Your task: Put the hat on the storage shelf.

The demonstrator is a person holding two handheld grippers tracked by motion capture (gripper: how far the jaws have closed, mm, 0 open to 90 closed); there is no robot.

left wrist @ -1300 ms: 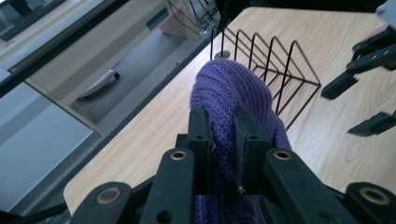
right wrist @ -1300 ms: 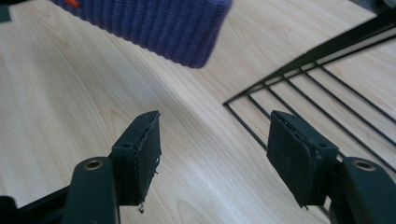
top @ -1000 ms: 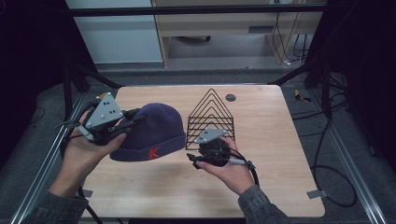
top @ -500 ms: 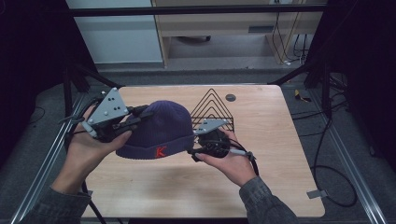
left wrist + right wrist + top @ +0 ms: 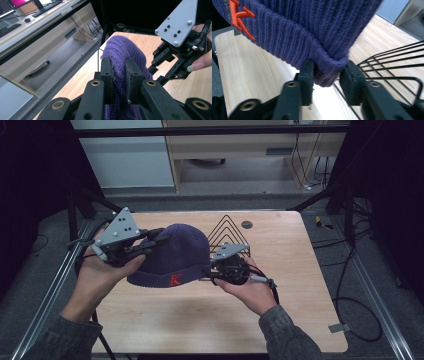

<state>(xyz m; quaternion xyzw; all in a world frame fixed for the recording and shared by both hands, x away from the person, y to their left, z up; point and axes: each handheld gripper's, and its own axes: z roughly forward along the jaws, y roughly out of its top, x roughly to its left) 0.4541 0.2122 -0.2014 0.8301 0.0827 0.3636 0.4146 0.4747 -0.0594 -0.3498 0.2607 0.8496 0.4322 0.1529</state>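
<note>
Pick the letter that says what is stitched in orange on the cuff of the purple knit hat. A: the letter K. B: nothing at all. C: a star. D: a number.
A: the high view shows an orange K on the folded cuff of the purple knit hat, and the right gripper view shows the same orange stitching on the ribbed cuff.

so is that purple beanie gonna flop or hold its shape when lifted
The beanie is ribbed knit that bunches between the left gripper jaws, so it is probably floppy and light. Its folded brim at the right gripper looks thick and likely grips well.
</note>
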